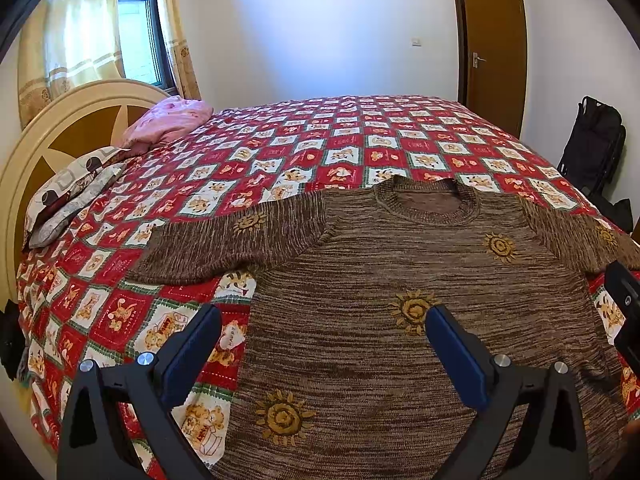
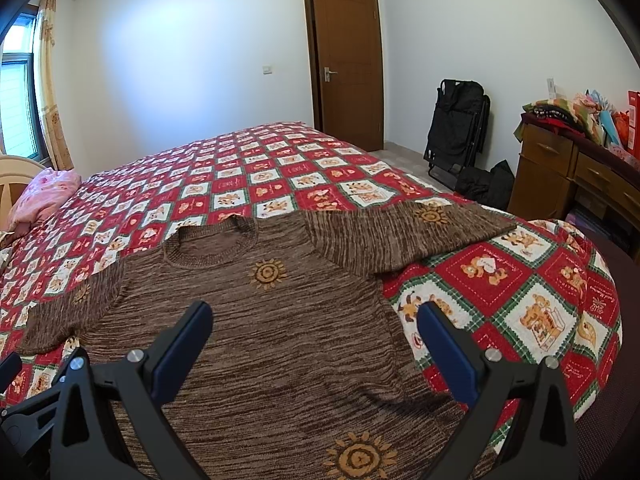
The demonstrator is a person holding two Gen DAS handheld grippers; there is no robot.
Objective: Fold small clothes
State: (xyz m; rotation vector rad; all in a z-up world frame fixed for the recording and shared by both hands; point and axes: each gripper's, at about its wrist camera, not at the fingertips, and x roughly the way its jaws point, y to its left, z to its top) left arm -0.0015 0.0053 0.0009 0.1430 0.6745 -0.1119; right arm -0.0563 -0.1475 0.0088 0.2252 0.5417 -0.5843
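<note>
Brown marled knit sweater (image 1: 420, 280) (image 2: 256, 320) with yellow-orange sun motifs and ribbed round collar. Unfolded, spread flat, front up, on the near part of the red-and-white bear-print bedspread (image 1: 280, 152) (image 2: 260, 168). Collar toward the middle of the bedspread, hem at its near edge. Both sleeves stretched out sideways over the bedspread. Slight wrinkles near the hem, otherwise smooth.

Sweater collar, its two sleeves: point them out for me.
collar (image 1: 428, 204): left wrist view, front ribbed edge of the neckline.
left sleeve (image 1: 224, 244): left wrist view, middle of the sleeve, spread flat.
right sleeve (image 2: 404, 232): right wrist view, middle of the sleeve, spread flat.
</note>
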